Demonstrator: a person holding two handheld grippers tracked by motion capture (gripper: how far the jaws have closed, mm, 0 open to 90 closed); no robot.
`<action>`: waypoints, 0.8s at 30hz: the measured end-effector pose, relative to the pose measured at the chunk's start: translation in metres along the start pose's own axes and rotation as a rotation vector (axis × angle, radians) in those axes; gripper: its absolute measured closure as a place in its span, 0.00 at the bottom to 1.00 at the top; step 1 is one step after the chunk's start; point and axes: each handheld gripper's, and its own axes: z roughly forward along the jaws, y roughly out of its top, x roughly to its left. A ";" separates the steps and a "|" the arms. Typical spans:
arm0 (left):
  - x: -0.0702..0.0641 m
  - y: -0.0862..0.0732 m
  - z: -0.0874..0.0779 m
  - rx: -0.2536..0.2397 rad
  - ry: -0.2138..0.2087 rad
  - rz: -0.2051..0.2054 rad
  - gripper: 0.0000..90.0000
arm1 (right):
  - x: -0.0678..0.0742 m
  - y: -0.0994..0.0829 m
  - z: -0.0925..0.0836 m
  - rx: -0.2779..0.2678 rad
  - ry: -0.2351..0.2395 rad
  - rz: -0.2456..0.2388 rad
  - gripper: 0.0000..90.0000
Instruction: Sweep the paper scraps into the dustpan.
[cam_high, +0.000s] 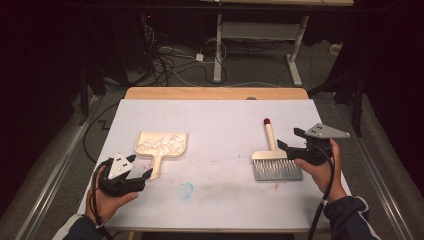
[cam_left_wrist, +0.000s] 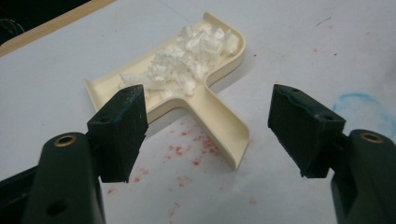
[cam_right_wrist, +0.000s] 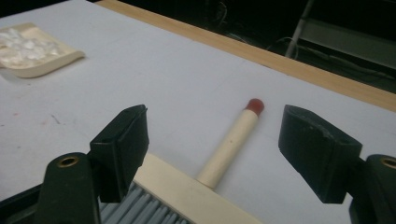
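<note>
In the right gripper view the brush (cam_right_wrist: 187, 196) is running off the bottom edge, its bristles mostly cut away, and the dustpan (cam_right_wrist: 35, 53) is slipping past the upper left edge (handle unseen). In the high view the white scraps (cam_high: 161, 144) are blurring together.

Black claws (cam_high: 146, 174), grey triangular plates, trailing cables, navy sleeves (cam_high: 350, 215)

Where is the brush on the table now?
In the high view the brush lies flat on the table's right side, just left of the right gripper, far right of the dustpan.
</note>
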 end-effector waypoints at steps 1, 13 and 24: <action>0.000 -0.001 0.000 0.002 -0.002 0.001 0.30 | 0.001 -0.001 0.001 0.002 -0.018 -0.009 0.30; -0.011 0.002 0.006 -0.004 -0.005 0.056 0.24 | 0.006 -0.003 0.007 0.002 -0.030 -0.008 0.29; -0.015 0.005 0.009 -0.037 -0.013 0.085 0.23 | 0.013 -0.002 0.010 0.002 -0.013 0.001 0.28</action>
